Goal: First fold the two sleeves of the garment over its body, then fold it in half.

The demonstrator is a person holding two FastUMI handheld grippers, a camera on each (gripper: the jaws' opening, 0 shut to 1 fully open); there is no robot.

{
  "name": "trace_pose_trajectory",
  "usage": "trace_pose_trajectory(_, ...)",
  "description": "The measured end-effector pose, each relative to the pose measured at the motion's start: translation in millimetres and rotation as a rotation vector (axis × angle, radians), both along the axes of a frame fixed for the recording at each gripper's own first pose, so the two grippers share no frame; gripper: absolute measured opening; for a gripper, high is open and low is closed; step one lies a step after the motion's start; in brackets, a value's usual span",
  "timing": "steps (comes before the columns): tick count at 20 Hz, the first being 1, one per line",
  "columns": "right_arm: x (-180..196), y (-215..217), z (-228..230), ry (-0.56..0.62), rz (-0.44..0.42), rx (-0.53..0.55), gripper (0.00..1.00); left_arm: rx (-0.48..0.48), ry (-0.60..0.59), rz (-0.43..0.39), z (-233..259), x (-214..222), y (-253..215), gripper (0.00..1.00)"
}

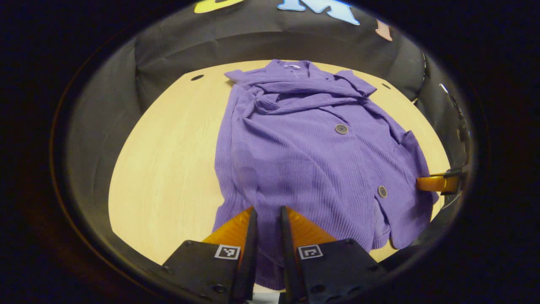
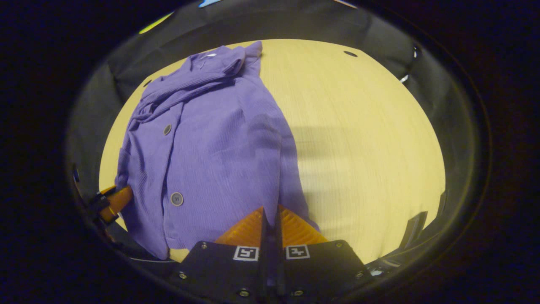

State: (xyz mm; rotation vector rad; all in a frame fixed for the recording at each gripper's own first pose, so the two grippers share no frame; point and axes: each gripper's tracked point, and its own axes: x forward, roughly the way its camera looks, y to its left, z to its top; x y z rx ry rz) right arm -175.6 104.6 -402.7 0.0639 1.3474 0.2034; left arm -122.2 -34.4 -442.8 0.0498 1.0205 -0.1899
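A purple ribbed cardigan (image 1: 303, 152) lies flat on the wooden table (image 1: 168, 160), collar at the far end. Both sleeves (image 1: 303, 95) are bunched across its chest just below the collar. In the left gripper view my left gripper (image 1: 268, 211) is shut on the near hem at the left corner, with cloth between its fingers. My right gripper (image 1: 436, 183) shows at the hem's right corner. In the right gripper view my right gripper (image 2: 270, 209) is shut on the cardigan (image 2: 211, 139) at its near hem, and the left gripper (image 2: 114, 202) shows at the far left.
Bare table (image 2: 363, 139) stretches to the right of the garment in the right gripper view. The booth's black cloth wall (image 1: 177, 46) rings the table closely. Small dark holes (image 1: 197, 77) sit in the tabletop near its far corners.
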Motion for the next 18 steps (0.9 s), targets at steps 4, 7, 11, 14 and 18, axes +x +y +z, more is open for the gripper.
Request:
trace_pose_trajectory(4, 5, -1, 0, -0.026, 0.010, 0.031, 0.09, 0.021, 0.001, 0.019, 1, 1, -2, 0.08)
trace_pose_trajectory(7, 8, 2, 0, -0.046, 0.013, 0.034, 0.02, -0.001, -0.016, 0.044, 1, 3, 0, 0.08)
trace_pose_trajectory(11, 13, 10, 16, -0.039, -0.022, 0.091, 0.01, -0.012, -0.051, 0.043, 15, 12, -1, 0.08)
trace_pose_trajectory(14, 35, 22, 26, -0.066, -0.041, 0.144, 0.01, -0.055, -0.070, 0.071, 32, 26, -6, 0.07)
trace_pose_trajectory(18, 78, 43, 48, -0.126, -0.051, 0.212, 0.01, -0.116, -0.087, 0.133, 48, 55, -12, 0.07)
